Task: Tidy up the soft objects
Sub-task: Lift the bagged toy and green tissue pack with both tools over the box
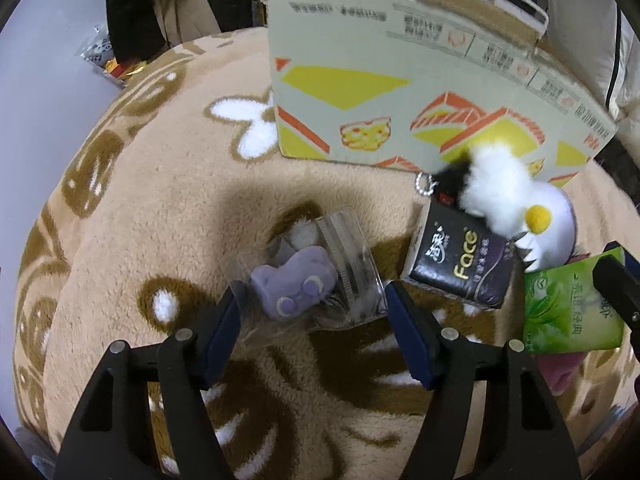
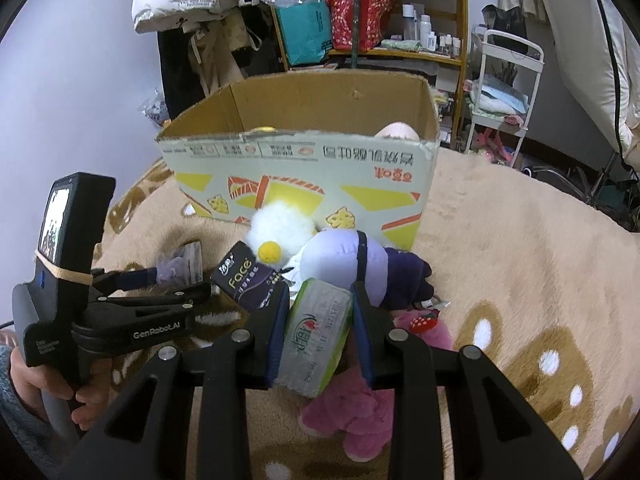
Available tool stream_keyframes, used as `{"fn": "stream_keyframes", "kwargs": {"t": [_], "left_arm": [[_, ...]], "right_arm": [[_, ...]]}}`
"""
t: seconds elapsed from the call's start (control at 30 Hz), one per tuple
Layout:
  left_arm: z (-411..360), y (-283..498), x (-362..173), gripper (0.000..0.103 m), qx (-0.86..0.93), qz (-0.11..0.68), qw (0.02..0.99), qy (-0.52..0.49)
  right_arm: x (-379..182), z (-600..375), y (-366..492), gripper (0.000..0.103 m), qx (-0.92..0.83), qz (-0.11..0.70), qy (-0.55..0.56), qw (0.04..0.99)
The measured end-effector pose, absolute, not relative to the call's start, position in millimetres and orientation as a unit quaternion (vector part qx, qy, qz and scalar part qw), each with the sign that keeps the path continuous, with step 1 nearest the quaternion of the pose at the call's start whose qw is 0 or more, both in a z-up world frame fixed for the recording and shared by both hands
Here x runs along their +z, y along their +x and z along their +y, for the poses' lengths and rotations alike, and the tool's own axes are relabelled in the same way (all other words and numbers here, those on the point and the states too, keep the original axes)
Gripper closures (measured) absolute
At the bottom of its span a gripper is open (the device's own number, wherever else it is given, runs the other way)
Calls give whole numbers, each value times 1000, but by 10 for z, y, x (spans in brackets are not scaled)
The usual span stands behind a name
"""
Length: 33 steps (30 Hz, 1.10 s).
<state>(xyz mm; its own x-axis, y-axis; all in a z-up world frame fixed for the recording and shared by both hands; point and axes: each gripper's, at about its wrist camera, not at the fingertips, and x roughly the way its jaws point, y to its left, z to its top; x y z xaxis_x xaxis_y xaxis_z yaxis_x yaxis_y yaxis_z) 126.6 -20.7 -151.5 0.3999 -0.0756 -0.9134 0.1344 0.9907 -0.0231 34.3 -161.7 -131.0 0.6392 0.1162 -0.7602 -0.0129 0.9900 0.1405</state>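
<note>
Spread underneath everything, a fluffy tan blanket with brown and white cartoon patterns. Toward the left, the left gripper held wide, blue-padded fingers straddling a small lilac plush toy sealed in a clear plastic pouch – pads close to the pouch's edges, contact not certain. Beyond it, standing upright on the blanket, an open-topped cardboard box printed with yellow and orange cheese graphics, with a yellow and a pale pink rounded shape peeking above the near wall in the right wrist view. Just right of the pouch, a dark purple tissue pack marked "Face", lying tilted against a fluffy white plush bird with a yellow pom-pom beak; a small beaded metal chain just beside the bird's black tuft. Further right, a green tissue pack with a leaf print pinched between the narrowed pads of the right gripper, resting over a bright pink plush toy with a strawberry charm. Behind that pack, the bird's white body joined to a dark navy plush part, touching the box's front wall – whether one toy or two, cannot tell
</note>
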Motion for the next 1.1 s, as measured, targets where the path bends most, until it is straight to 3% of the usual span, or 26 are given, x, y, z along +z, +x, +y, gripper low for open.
{"fn": "stream_keyframes", "kwargs": {"t": [0.63,1.1], "left_arm": [[-221,731,-574,33,-72,368,926,50],[-446,729,-5,33,-87,239,964,75]], "right_arm": [[-638,-1790,70,73,7,317,68,946],[-158,-1851,393,73,10,238,34,971]]}}
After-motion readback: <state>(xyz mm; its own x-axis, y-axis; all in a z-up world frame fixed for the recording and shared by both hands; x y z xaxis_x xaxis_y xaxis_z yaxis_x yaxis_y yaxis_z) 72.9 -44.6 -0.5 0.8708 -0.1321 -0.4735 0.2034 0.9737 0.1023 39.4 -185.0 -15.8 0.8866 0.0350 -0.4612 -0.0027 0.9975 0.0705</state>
